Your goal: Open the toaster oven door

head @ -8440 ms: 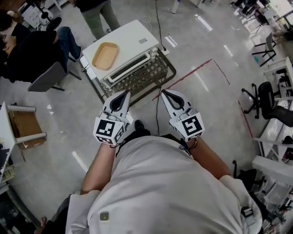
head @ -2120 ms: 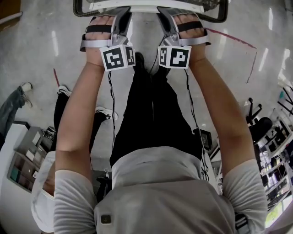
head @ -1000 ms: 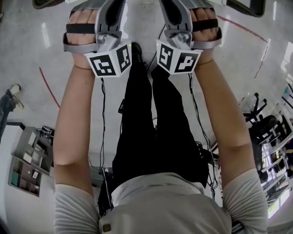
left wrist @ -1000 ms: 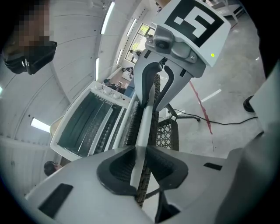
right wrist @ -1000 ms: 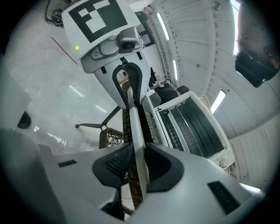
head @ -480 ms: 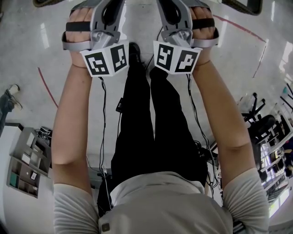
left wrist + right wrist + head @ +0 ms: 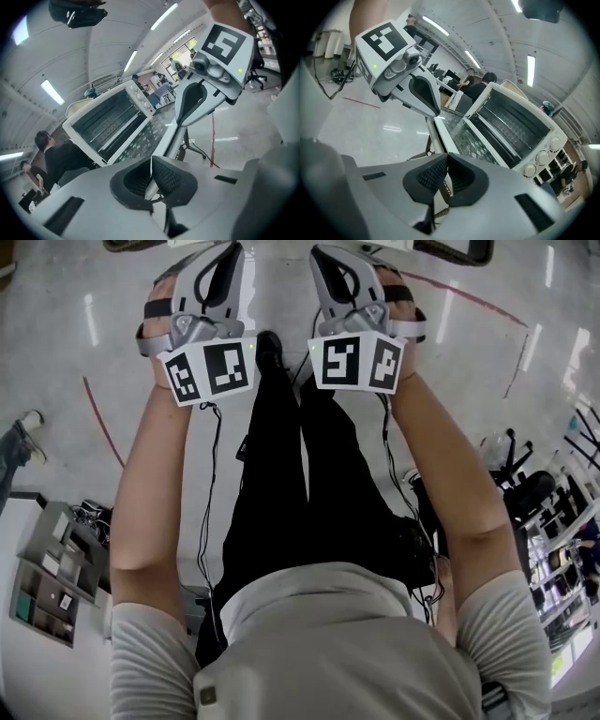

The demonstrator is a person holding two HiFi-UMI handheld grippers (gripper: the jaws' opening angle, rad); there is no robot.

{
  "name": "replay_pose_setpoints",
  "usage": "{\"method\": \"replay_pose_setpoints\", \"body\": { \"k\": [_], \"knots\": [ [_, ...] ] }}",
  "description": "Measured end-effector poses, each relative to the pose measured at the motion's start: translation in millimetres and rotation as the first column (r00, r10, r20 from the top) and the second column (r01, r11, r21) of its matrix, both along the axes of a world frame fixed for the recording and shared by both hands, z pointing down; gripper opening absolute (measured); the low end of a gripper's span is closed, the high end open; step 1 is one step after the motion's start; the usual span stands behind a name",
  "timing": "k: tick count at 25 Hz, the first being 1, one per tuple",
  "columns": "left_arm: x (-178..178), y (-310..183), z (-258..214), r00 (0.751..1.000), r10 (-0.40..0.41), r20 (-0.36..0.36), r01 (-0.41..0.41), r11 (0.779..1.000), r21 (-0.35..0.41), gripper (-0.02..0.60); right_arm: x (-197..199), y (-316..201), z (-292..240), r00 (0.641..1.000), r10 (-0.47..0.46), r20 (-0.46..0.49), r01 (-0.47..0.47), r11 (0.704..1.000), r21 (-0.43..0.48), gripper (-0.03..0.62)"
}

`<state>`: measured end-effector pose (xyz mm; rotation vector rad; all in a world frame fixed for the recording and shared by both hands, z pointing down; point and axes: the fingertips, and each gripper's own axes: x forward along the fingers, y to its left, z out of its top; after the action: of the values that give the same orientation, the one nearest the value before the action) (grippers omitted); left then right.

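Note:
The white toaster oven (image 7: 105,119) stands with its glass door (image 7: 152,133) swung down flat and its racks bare. The door's white handle bar (image 7: 174,133) runs just beyond my left gripper (image 7: 151,161). That gripper's jaws are closing, their tips meet, and no thing is pressed between the pads. My right gripper (image 7: 446,157) is shut on nothing, with the oven (image 7: 511,124) and its lowered door (image 7: 464,136) just ahead. In the head view the left gripper (image 7: 225,251) and right gripper (image 7: 323,254) point side by side at the top edge; the oven is out of frame there.
A person in black sits beside the oven (image 7: 51,159). The oven rests on a wire cart whose dark rim (image 7: 455,251) shows at the top. A red tape line (image 7: 469,296) crosses the floor. A shelf unit (image 7: 42,563) stands left and an office chair (image 7: 516,488) right.
In the head view both grippers have come lower in the picture, back from the oven's front. Their marker cubes have turned to face the camera more squarely.

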<state>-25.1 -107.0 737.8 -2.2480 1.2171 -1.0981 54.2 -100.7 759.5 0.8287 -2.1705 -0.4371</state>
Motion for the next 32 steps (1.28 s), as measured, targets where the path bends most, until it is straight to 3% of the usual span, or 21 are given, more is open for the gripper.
{"method": "replay_pose_setpoints", "body": {
  "k": [7,13,19,23,32],
  "knots": [
    [-2,18,-74,0.988,-0.045,-0.15,0.035,0.997,-0.068,0.017,1,30,-58,0.997,-0.039,0.062,0.048,0.986,-0.161,0.018],
    [0,43,-142,0.944,-0.119,-0.307,0.068,0.983,-0.171,0.017,19,47,-144,0.98,0.022,0.2,0.029,0.968,-0.25,0.018],
    [15,60,-225,0.904,-0.138,-0.404,0.073,0.983,-0.171,0.017,40,53,-231,0.959,0.037,0.281,0.038,0.966,-0.256,0.018],
    [25,68,-270,0.858,-0.197,-0.475,0.113,0.974,-0.198,0.017,52,63,-286,0.941,0.051,0.333,0.031,0.972,-0.235,0.018],
    [56,97,-355,0.788,-0.213,-0.577,0.166,0.977,-0.134,0.017,79,100,-371,0.911,0.027,0.412,0.061,0.978,-0.199,0.018]
  ]
}}
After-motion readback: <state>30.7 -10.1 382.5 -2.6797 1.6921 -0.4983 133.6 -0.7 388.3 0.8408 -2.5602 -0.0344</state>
